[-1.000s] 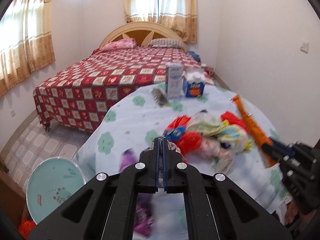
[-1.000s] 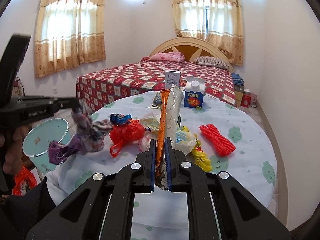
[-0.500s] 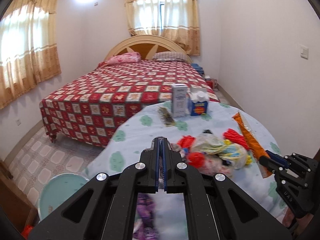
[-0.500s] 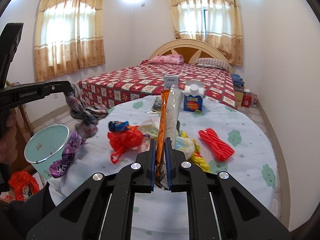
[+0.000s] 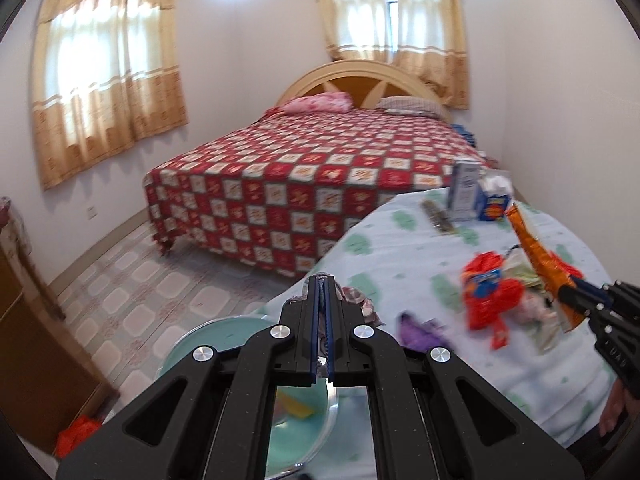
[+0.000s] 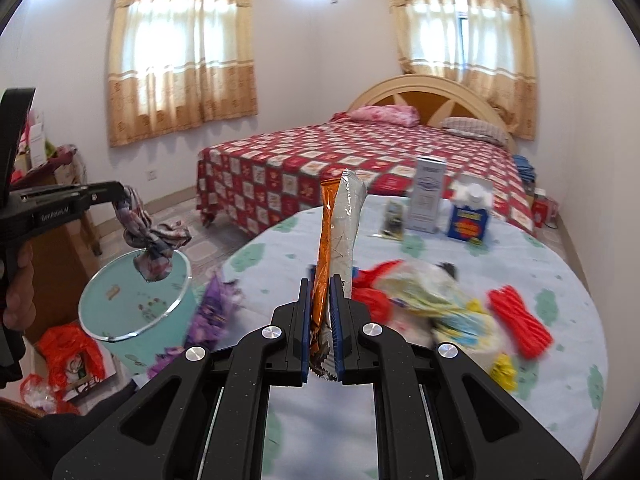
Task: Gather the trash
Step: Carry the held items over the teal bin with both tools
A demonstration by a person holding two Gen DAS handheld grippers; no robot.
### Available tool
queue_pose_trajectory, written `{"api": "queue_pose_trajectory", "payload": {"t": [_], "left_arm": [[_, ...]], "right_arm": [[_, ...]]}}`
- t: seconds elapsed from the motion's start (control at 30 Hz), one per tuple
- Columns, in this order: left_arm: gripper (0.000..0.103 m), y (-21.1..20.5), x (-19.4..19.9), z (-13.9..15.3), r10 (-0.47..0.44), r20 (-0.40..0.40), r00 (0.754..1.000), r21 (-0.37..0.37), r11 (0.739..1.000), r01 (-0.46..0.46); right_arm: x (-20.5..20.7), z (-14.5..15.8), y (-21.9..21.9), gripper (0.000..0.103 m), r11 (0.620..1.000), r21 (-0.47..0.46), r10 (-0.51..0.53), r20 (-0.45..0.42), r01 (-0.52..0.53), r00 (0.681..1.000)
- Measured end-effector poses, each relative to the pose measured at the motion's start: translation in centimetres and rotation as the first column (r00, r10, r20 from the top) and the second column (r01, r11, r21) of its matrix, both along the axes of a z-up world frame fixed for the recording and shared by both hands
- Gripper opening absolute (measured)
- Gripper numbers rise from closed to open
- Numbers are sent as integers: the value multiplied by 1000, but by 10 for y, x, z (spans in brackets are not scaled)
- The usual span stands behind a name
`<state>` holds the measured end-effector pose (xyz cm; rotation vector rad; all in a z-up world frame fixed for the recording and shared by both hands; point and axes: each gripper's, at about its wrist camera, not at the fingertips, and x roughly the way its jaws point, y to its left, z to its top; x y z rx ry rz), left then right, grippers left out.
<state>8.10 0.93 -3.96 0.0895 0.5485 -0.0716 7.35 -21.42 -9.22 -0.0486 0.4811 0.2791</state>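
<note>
Both grippers are busy here. The left gripper (image 6: pixel 120 192) is clamped tight on a knotted, crumpled rag (image 6: pixel 154 246) with a plaid-ish purple and red print, which dangles right over the open mouth of the teal trash bin (image 6: pixel 120 320). The bin stands on the floor just off the table's edge, at about 9 o'clock from the right gripper. In the left wrist view the same rag (image 5: pixel 356 298) bunches out past the closed fingertips of the left gripper (image 5: pixel 323 284), with the bin's rim (image 5: pixel 192 336) underneath.

The right gripper (image 6: pixel 323 292) is pinched shut on a long orange-and-silver snack wrapper (image 6: pixel 340 232) that stands nearly upright out of the jaws, toward 12 o'clock. From the left camera you can see it at around 3 o'clock, the wrapper (image 5: pixel 536 256) slanting up from the right gripper (image 5: pixel 568 294).

Still on the round table (image 6: pixel 560 264) with the green-flower cloth: a red plastic bag (image 5: pixel 492 296) in a blurry heap of wrappers, a purple wrapper (image 6: pixel 212 312) hanging at the table edge next to the bin, a red bundle of cord (image 6: pixel 520 320) at about 3 o'clock, plus a white box (image 6: pixel 428 196) and a blue carton (image 6: pixel 470 216) standing at the far edge. A bed with a red checked cover (image 6: pixel 360 160) sits behind the table. There's more red plastic (image 6: pixel 68 348) on the floor by the bin.
</note>
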Motion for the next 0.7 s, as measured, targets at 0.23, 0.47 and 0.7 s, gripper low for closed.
{"api": "queue_pose_trajectory", "payload": {"t": [0.23, 0.47, 0.7], "left_arm": [[2, 47, -6, -17, 84, -33, 996, 34, 996, -83], [2, 79, -12, -29, 136, -51, 989, 46, 990, -133], [2, 99, -20, -33, 169, -59, 984, 47, 985, -166]], "right_arm": [[14, 5, 50, 10, 996, -30, 86, -9, -86, 996], [28, 8, 104, 10, 983, -64, 173, -26, -174, 985], [36, 4, 146, 10, 966, -92, 238, -41, -241, 970]]}}
